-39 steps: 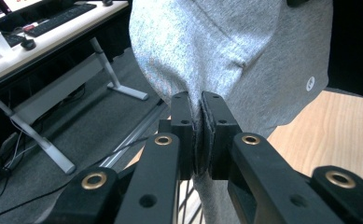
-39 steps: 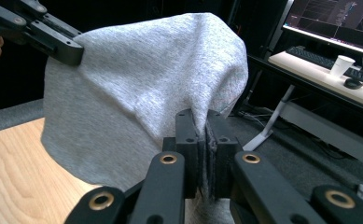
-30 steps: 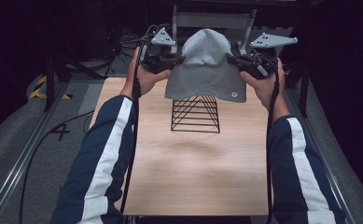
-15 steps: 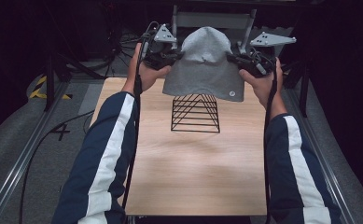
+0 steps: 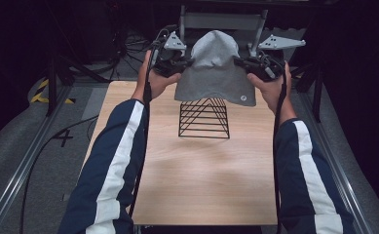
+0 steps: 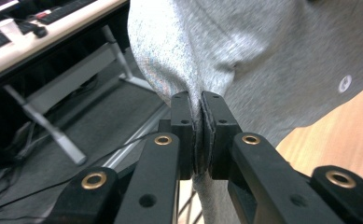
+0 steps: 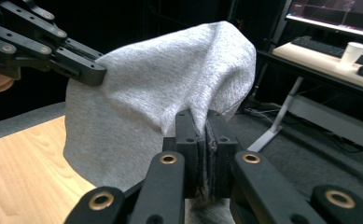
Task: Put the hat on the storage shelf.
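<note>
Soft grey knitted fabric hat [image 5: 213, 68], pinched at opposite edges by left tongs [image 5: 189, 62] and right tongs [image 5: 237, 62], both clamped on cloth. Held aloft above black wire pyramid rack [image 5: 204, 118] on wooden desk [image 5: 201, 180]. Not yet lowered onto rack.

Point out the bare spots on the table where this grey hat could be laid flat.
The table is bare from the wire rack to the near edge, between both sleeves. Narrow strips flank the rack. The far end is crowded: the grey hat hangs over the rack between the left gripper and right gripper.
</note>
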Tool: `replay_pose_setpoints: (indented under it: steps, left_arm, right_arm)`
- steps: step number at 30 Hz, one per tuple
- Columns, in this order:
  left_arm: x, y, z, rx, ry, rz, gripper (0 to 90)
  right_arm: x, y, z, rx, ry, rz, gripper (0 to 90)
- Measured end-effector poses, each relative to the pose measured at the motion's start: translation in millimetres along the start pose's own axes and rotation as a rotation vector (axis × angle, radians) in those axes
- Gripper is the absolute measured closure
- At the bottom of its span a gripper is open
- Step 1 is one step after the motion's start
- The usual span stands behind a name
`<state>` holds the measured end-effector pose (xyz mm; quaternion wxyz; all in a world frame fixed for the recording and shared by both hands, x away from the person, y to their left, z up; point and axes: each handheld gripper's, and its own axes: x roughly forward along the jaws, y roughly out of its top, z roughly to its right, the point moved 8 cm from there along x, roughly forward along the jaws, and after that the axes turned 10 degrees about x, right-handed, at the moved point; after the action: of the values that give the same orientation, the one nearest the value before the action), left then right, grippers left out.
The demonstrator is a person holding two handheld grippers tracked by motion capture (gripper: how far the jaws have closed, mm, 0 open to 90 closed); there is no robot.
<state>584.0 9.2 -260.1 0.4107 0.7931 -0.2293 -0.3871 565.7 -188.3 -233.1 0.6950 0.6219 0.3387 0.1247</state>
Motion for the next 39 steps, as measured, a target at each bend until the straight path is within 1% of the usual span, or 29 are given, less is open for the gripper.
replay_pose_setpoints:
  steps: [2,3,4,6,8,12,13,14,16,19,20,21,23,25,29,32,37,39]
  left_arm:
    - [0.2,-2.8,2.4,-0.006,-0.005,0.002,84.3]
    - [-0.6,-5.0,2.9,0.005,-0.008,-0.007,84.3]
    - [-1.7,-6.0,4.3,-0.001,-0.013,-0.006,84.3]
    - [-6.8,-5.2,4.9,-0.021,-0.018,0.020,84.3]
    - [-14.2,-2.8,6.1,-0.021,-0.024,0.040,84.3]
    - [-25.1,-0.3,9.4,-0.004,-0.024,0.061,84.3]
    - [-29.7,-0.2,9.8,-0.010,-0.023,0.078,84.3]
    - [-31.7,-0.6,9.8,-0.012,-0.025,0.084,84.3]
    - [-34.3,-2.1,10.8,-0.012,-0.028,0.085,84.3]
    - [-38.6,-6.1,16.5,-0.017,-0.042,0.098,84.3]
    - [-38.6,-6.1,16.5,-0.017,-0.042,0.098,84.3]
    - [-38.2,-8.6,21.2,-0.011,-0.054,0.098,84.3]
    - [-37.5,-10.7,23.0,-0.002,-0.053,0.094,84.3]
    - [-36.1,-16.0,26.3,-0.011,-0.061,0.095,84.3]
    - [-30.1,-31.9,29.4,-0.024,-0.065,0.077,84.2]
    - [-23.1,-44.7,33.7,-0.043,-0.078,0.057,84.2]
    - [-8.2,-64.7,47.5,-0.029,-0.100,0.010,84.1]
    - [-2.4,-72.4,53.2,-0.041,-0.108,0.003,84.1]
  right_arm:
    - [0.3,-2.8,-1.5,-0.002,0.004,-0.007,85.9]
    - [1.3,-7.0,-2.8,-0.010,0.005,-0.017,85.8]
    - [1.4,-9.1,-3.8,-0.016,0.008,-0.022,85.9]
    - [-0.9,-11.1,-6.5,-0.016,0.018,-0.020,85.9]
    - [-5.6,-11.0,-8.1,-0.019,0.027,-0.013,85.9]
    - [-12.8,-10.4,-10.5,-0.019,0.042,-0.004,85.9]
    - [-13.6,-10.6,-11.6,-0.017,0.045,-0.005,85.8]
    - [-15.1,-10.7,-12.4,-0.025,0.048,-0.002,85.9]
    - [-15.7,-10.7,-13.1,-0.024,0.051,-0.001,85.9]
    - [-20.1,-10.6,-17.3,-0.030,0.064,0.005,85.9]
    - [-20.5,-11.7,-18.7,-0.033,0.067,0.002,85.8]
    - [-20.6,-13.2,-20.0,-0.038,0.068,0.000,85.9]
    - [-20.0,-17.8,-21.9,-0.044,0.071,-0.008,85.9]
    - [-18.8,-21.0,-22.0,-0.041,0.075,-0.010,85.9]
    - [-13.0,-34.4,-21.2,-0.037,0.083,-0.029,85.9]
    - [-7.9,-45.3,-20.5,-0.036,0.081,-0.047,85.8]
    - [1.0,-68.6,-18.7,-0.021,0.087,-0.081,85.8]
    - [5.1,-80.2,-16.9,-0.012,0.086,-0.100,85.8]
